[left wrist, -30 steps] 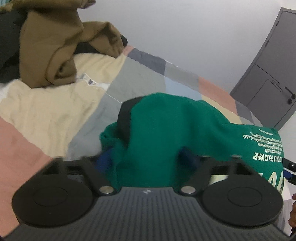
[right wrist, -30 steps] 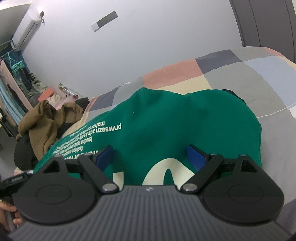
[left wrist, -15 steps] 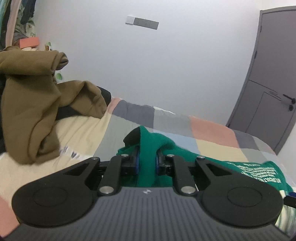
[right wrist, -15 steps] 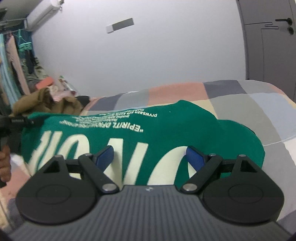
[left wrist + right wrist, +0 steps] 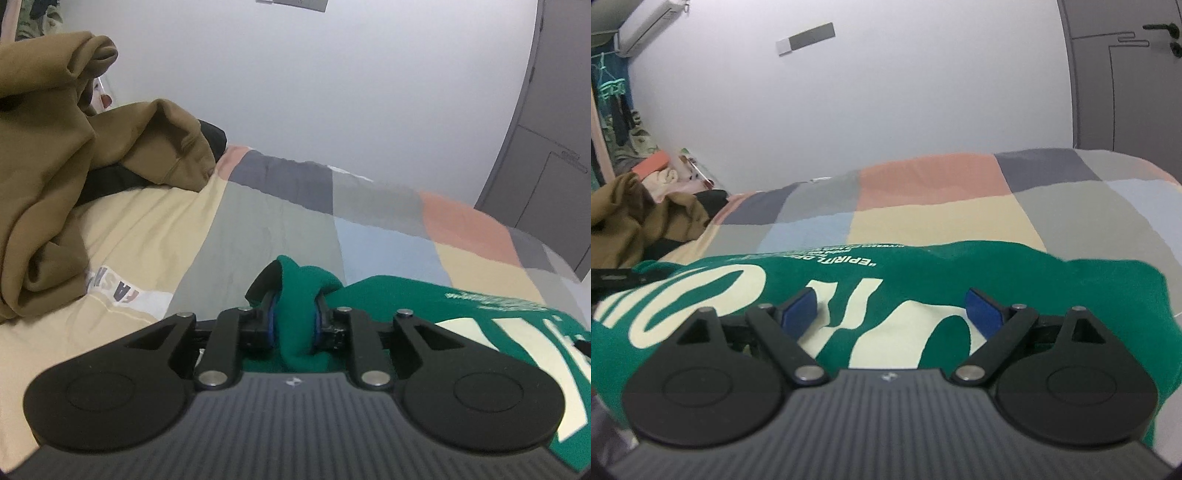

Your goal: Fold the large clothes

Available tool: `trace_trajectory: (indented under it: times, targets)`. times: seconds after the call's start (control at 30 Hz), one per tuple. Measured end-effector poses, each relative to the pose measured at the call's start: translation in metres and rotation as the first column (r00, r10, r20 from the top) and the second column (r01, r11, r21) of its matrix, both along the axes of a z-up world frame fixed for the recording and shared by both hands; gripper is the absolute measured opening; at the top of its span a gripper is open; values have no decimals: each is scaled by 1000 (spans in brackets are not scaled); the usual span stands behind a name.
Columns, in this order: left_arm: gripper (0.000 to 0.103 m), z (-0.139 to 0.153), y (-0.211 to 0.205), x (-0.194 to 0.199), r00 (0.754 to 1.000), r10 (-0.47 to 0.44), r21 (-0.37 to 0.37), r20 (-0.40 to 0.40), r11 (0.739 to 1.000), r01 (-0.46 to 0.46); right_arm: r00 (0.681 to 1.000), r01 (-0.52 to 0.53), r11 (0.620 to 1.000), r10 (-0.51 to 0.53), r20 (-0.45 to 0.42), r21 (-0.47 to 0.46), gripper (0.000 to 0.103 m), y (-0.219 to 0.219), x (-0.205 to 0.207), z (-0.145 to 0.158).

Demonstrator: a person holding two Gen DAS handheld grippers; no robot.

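Patchwork quilt (image 5: 280, 221) under bunched green knit sweatshirt (image 5: 299, 295).

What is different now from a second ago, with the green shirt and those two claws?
The left claw closed on a bunched fold of the green sweatshirt, which a second ago lay loose between its open jaws; its jaws have just eased slightly but still pinch the cloth. The sweatshirt's printed side now shows more fully. The right claw stayed open over the print. The brown hoodie remains heaped on the patchwork bedspread.

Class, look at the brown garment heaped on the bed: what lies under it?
Under the brown garment a black garment pokes out, on the patchwork bedspread. Anything deeper is covered.
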State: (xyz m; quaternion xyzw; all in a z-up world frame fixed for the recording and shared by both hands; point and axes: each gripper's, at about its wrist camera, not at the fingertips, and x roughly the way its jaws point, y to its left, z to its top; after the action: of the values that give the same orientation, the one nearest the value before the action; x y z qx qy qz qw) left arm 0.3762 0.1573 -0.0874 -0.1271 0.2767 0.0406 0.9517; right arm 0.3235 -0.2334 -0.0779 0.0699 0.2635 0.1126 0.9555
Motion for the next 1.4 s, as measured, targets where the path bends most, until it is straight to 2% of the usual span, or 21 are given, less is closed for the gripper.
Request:
trace_trajectory:
  times: [0.03,0.1,0.17,0.3,0.37,0.43,0.57,0.67,0.77,0.87,0.93,1.0,1.07,1.1,1.13,1.17,1.2,1.23,1.3,1.4]
  targets:
    - [25,2,3,-2,1000,3,-18,3,1000,-3,1000,1,1000,-1,-6,8,90,-1,2,0]
    - [36,8,6,-12,1000,11,-57,8,998,-11,1000,5,1000,-5,-18,26,90,-5,2,1]
    - [61,15,9,-26,1000,12,-87,18,996,-10,1000,14,999,-13,-19,53,89,-8,-3,5]
    - [65,40,8,-74,998,5,-142,65,990,4,998,54,987,-51,-24,151,88,-21,-24,20]
    - [72,50,7,-99,996,5,-218,92,976,15,999,51,976,-48,-17,211,88,-28,-43,31]
    - [73,55,0,-121,994,-15,-309,104,950,46,999,38,965,-36,-11,258,88,-33,-63,41]
    - [78,51,-24,-149,991,-93,-453,96,883,127,999,15,916,3,-44,400,89,-44,-105,52]
    - [85,32,-39,-157,986,-145,-563,81,810,165,993,15,861,46,-107,508,89,-53,-124,45]
    - [85,9,-46,-148,988,-152,-636,-2,763,116,974,103,785,46,-223,610,91,-65,-122,23]
    - [85,-22,-42,-132,984,-165,-734,-62,676,67,939,212,692,53,-341,690,90,-78,-104,-7]
    - [85,-39,-34,-123,985,-137,-773,-104,634,7,915,301,649,9,-403,699,90,-88,-96,-25]
    - [84,-51,-27,-119,990,-100,-804,-101,594,-22,900,360,611,-30,-435,705,81,-98,-88,-38]
    - [81,-55,-20,-118,995,-66,-836,-74,548,-26,896,382,576,-37,-443,723,63,-104,-82,-44]
    - [77,-55,-16,-120,997,-41,-848,-59,529,-28,896,383,567,-35,-442,730,57,-106,-80,-43]
    - [64,-52,-14,-121,998,-30,-845,-48,535,-25,903,367,580,-32,-429,728,44,-107,-78,-39]
    - [49,-49,-13,-122,999,-24,-830,-41,557,-20,915,336,619,-33,-403,710,31,-105,-78,-30]
    - [42,-44,-12,-122,999,-24,-811,-27,585,-8,928,301,671,-43,-370,678,28,-102,-79,-19]
    - [30,-40,-13,-121,1000,-28,-798,-9,602,10,941,267,718,-50,-335,643,21,-98,-80,-9]
    - [24,-29,-12,-123,999,-21,-776,49,629,51,963,206,795,-62,-261,570,16,-90,-84,10]
    - [21,-13,-14,-125,994,-12,-725,112,682,90,974,169,822,-53,-222,544,12,-84,-90,18]
